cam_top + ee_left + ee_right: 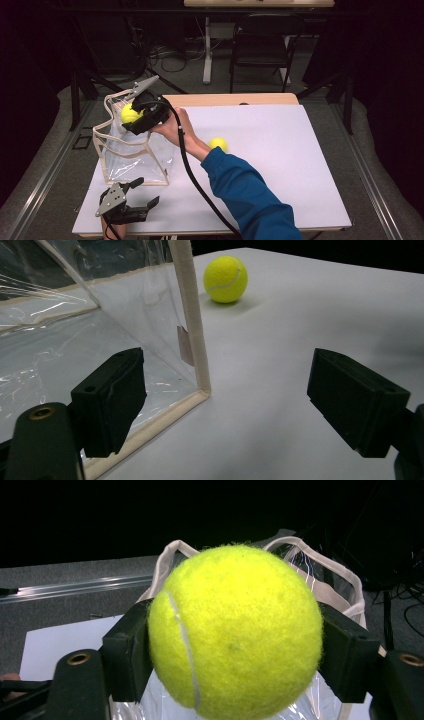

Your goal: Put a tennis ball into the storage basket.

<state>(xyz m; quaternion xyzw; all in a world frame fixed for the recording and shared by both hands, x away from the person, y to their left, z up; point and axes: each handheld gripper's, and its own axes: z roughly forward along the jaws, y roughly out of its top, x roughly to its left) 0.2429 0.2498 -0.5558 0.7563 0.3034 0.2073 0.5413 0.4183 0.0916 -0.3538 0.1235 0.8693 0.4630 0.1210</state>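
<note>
Yellow tennis ball clamped between the fingers of the right gripper, pads pressed on both flanks of the ball. Held raised over the open top of a clear plastic bag with beige trim, standing upright at the left part of the white counter. Right forearm in a blue sleeve extended diagonally from the bottom edge up toward the bag, hand wrapped around the gripper body, black cable trailing back across the counter. Left gripper positioned low at the near left corner of the counter, just beside the bag's bottom corner, fingers spread wide with nothing between them. Second tennis ball resting on the counter right of the bag, close to the right forearm.
</note>
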